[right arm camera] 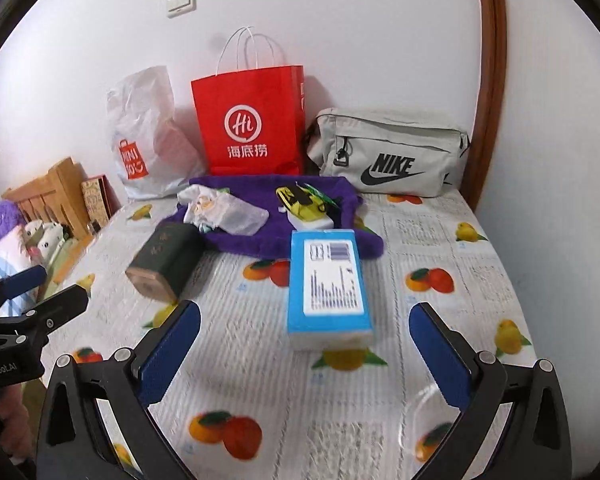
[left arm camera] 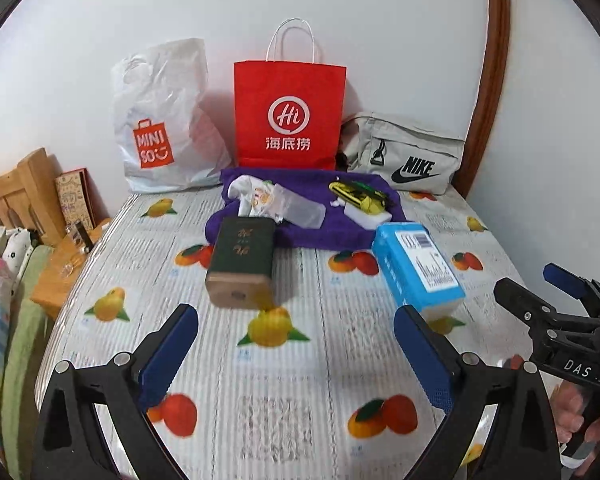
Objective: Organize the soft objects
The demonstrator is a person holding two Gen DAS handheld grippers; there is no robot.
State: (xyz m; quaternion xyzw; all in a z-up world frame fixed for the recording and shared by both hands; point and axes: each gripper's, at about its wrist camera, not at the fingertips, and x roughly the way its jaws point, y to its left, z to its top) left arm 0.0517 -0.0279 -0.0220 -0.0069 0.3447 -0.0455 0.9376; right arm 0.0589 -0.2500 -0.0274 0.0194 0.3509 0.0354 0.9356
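Note:
A purple fuzzy cloth (left arm camera: 312,240) (right arm camera: 364,240) lies spread at the back of the fruit-print table (left arm camera: 300,360). On it rest a white plastic-wrapped bundle (left arm camera: 276,204) (right arm camera: 220,208) and a yellow-green packet (left arm camera: 364,196) (right arm camera: 304,200). In front of the cloth lie a dark green box (left arm camera: 240,260) (right arm camera: 164,260) and a blue box (left arm camera: 416,268) (right arm camera: 328,284). My left gripper (left arm camera: 296,344) (right arm camera: 40,294) is open with nothing between its fingers, short of the green box. My right gripper (right arm camera: 304,344) (left arm camera: 540,292) is open too, just short of the blue box.
Against the wall stand a white Miniso bag (left arm camera: 160,128), a red paper bag (left arm camera: 290,116) and a grey Nike bag (left arm camera: 408,156). A wooden headboard (left arm camera: 16,200), a low wooden stand and bedding with plush toys (right arm camera: 12,240) are at the left. A clear plastic piece (right arm camera: 420,420) lies near my right finger.

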